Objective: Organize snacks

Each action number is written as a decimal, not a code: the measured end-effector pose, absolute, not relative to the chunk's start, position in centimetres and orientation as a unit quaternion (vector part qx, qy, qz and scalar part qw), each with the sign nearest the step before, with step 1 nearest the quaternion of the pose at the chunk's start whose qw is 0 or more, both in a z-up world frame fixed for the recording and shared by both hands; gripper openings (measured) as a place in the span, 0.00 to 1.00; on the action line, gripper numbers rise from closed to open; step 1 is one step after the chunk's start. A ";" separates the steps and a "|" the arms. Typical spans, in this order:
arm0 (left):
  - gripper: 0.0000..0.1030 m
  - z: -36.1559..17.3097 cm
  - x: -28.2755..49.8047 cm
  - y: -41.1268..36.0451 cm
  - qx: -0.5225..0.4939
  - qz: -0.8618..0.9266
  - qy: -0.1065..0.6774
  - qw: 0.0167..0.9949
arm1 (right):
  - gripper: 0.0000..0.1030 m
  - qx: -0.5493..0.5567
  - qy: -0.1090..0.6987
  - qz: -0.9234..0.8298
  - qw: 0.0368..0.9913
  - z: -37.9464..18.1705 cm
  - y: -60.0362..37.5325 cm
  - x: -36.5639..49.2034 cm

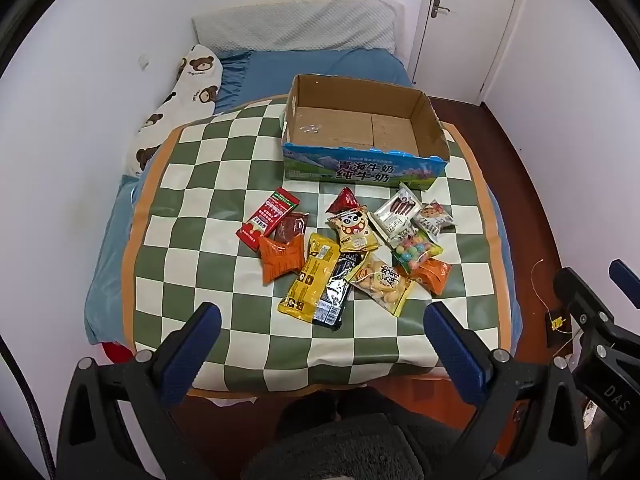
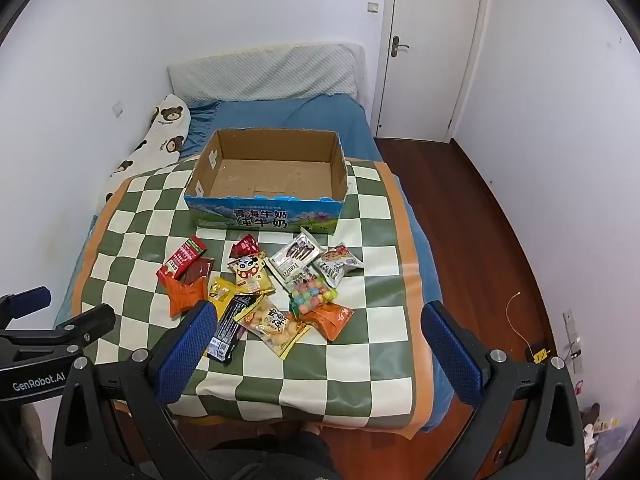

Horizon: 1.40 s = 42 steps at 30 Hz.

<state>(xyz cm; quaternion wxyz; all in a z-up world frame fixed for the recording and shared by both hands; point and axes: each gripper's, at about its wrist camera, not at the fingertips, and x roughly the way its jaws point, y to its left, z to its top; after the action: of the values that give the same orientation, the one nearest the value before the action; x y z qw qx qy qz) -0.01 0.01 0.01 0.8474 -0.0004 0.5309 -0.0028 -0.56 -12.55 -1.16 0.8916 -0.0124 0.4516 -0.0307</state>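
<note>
2 hand-held grippers (image 1: 322, 320) (image 2: 318, 320) gape wide, holding nothing.

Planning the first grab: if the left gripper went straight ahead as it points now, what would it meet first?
Probably the yellow packet and the black packet beside it, nearest in the pile between the open left gripper fingers; depth is unclear.

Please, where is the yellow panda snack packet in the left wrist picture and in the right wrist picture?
Left wrist: the panda packet lies just right of centre, in the middle of the snack pile, below the red triangular packet.
Right wrist: the panda packet lies left of centre, again under the red triangular packet.
Shared landmark: the cardboard box with blue printed front, just beyond the pile in both views.
</note>
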 end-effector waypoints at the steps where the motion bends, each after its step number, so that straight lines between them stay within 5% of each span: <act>1: 1.00 0.0 0.0 0.0 -0.001 -0.003 0.530 0.848 | 1.00 -0.012 0.452 -0.031 0.891 -1.2 -12.6 -0.5; 42: 1.00 0.7 0.2 -1.0 -0.009 -0.010 0.533 0.846 | 1.00 -0.009 0.451 -0.033 0.892 -0.7 -12.9 -0.4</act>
<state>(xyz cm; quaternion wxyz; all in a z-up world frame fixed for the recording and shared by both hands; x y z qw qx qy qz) 0.23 -0.97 0.74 0.8460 -0.0090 0.5331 -0.0105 -0.40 -12.91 -0.67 0.8919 -0.0087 0.4509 -0.0334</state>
